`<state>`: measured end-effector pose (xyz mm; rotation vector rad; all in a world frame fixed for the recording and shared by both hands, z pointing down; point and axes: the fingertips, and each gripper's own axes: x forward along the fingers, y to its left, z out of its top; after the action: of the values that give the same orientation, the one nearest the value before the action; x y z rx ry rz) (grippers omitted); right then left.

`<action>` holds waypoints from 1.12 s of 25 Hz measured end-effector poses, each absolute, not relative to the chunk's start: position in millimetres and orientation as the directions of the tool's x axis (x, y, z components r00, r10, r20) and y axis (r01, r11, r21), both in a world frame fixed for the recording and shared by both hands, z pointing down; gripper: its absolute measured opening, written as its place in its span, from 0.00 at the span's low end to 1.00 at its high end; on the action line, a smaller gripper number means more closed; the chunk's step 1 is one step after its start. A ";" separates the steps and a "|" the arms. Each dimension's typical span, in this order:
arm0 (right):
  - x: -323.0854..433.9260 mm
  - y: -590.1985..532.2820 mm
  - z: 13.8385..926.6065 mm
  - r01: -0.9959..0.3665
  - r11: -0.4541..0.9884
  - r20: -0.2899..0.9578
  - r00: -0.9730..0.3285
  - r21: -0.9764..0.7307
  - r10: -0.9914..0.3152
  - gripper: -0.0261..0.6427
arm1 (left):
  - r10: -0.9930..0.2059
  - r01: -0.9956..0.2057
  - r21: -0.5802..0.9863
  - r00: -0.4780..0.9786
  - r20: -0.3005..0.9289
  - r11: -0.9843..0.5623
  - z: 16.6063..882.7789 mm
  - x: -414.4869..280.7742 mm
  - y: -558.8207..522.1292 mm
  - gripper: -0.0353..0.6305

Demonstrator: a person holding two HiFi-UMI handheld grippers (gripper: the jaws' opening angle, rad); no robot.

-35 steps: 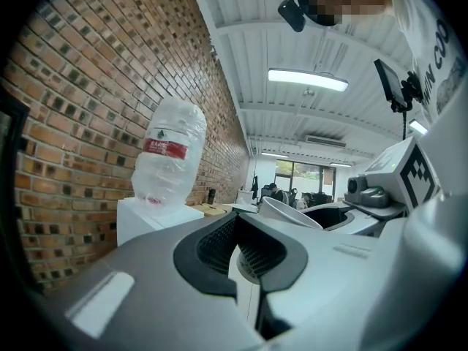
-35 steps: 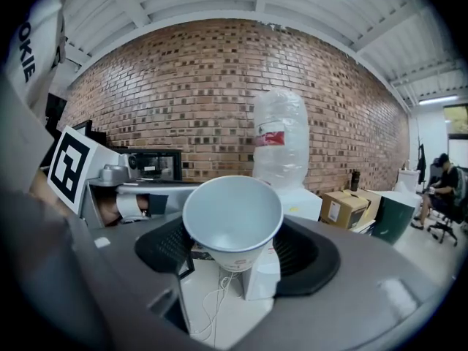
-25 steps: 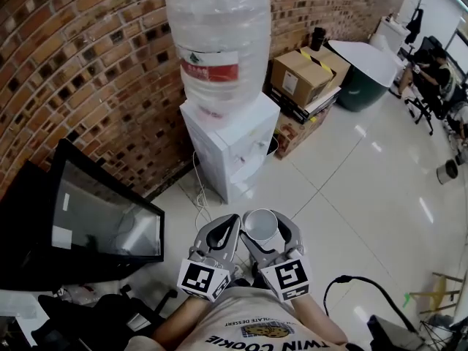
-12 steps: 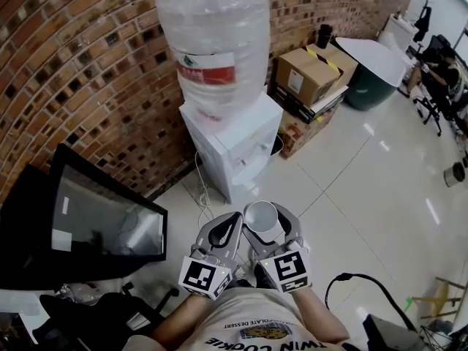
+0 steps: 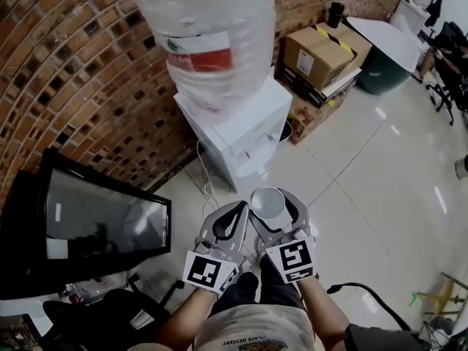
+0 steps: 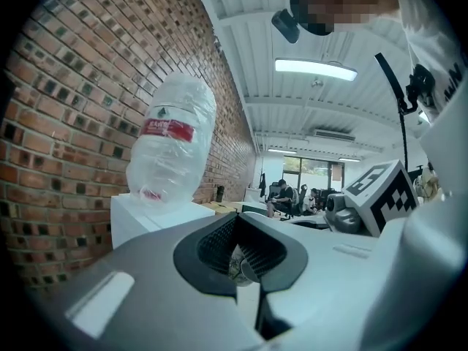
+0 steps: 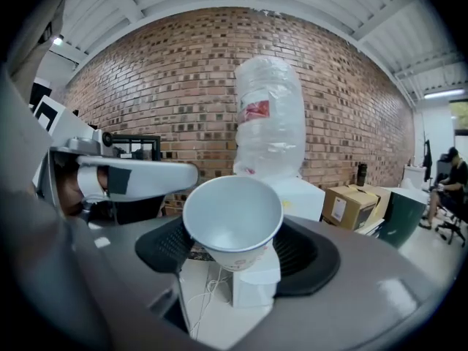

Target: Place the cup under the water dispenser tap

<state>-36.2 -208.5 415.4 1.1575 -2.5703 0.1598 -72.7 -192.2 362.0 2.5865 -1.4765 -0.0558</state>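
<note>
A white paper cup (image 5: 268, 202) stands upright between the jaws of my right gripper (image 5: 270, 205), which is shut on it. In the right gripper view the cup (image 7: 232, 221) tilts its open mouth toward the camera, in front of the white water dispenser (image 7: 296, 196). The dispenser (image 5: 238, 134) stands against the brick wall with a big clear bottle (image 5: 205, 35) on top. Its taps (image 5: 261, 139) face the floor just ahead of the cup. My left gripper (image 5: 238, 210) is beside the right one, shut with nothing in it, its tips (image 6: 238, 224) meeting.
A black screen (image 5: 99, 225) leans at the left on the floor. Cardboard boxes (image 5: 322, 53) and a round white table (image 5: 384, 39) stand right of the dispenser. A white cable (image 5: 206, 189) lies at the dispenser's foot. A person sits far right (image 7: 446, 178).
Both grippers have moved forward and lower toward the dispenser, the cup staying in the right one. The dispenser and bottle now appear nearer.
</note>
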 end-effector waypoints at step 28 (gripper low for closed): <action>-52.1 -316.2 632.2 -0.708 0.705 0.429 -0.627 0.036 -0.651 0.54 | -0.888 -0.871 0.272 0.449 0.102 -0.409 541.8 -78.4 -252.7 0.04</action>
<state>-52.1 -316.2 632.2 1.0506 -2.5007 0.1895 -78.4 -252.7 541.8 2.4176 -1.5112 -0.0841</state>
